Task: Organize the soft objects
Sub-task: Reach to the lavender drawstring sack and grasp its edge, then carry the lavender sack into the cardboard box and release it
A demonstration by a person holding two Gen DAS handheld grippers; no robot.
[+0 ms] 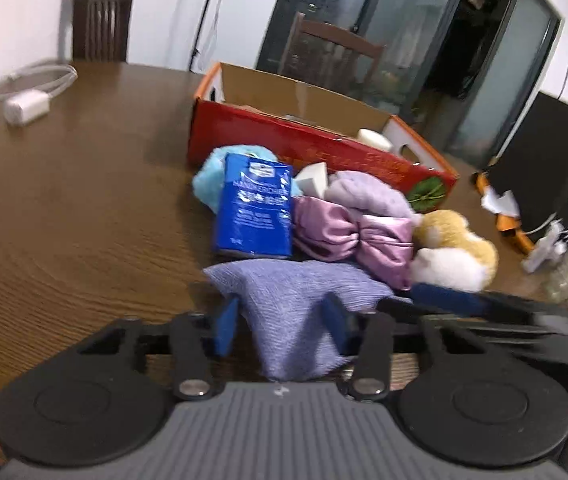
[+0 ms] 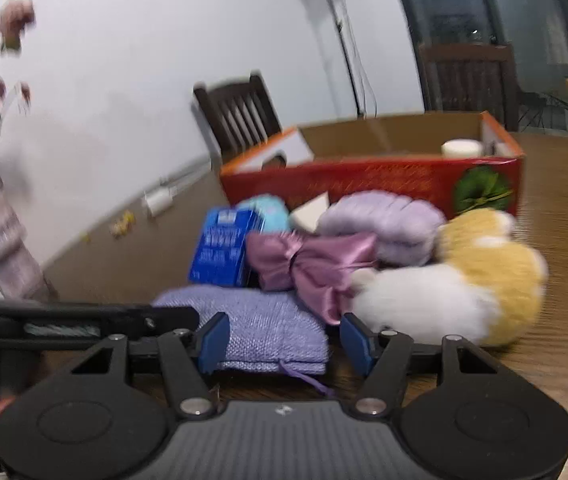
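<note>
The soft objects lie heaped on the wooden table [image 1: 84,208] just in front of the red cardboard box [image 1: 316,152], which is where you presumably mean to put them.

At the left of the heap a blue tissue pack [image 1: 254,204] leans on a light-blue fluffy cloth [image 1: 208,172]. Right of it sit a white wedge sponge [image 1: 314,178], a pink satin bow [image 1: 354,236] and a lilac towel [image 1: 368,192], and at the far right a yellow-and-white plush toy [image 1: 456,248]. Nearest you lies the knitted lavender pouch [image 1: 296,304], so it is the natural first pick.

Your left gripper [image 1: 282,320] has its pads on either side of the pouch's near corner, narrowed but seemingly not yet squeezing. Your right gripper [image 2: 284,340] straddles the pouch's drawstring end; its left pad is at the fabric while the right one stands clear, so it is spread rather than pinching. With one tool at each end, the limp pouch should lift without sagging.

A white roll [image 2: 462,147] is already inside the box, at its right end.
</note>
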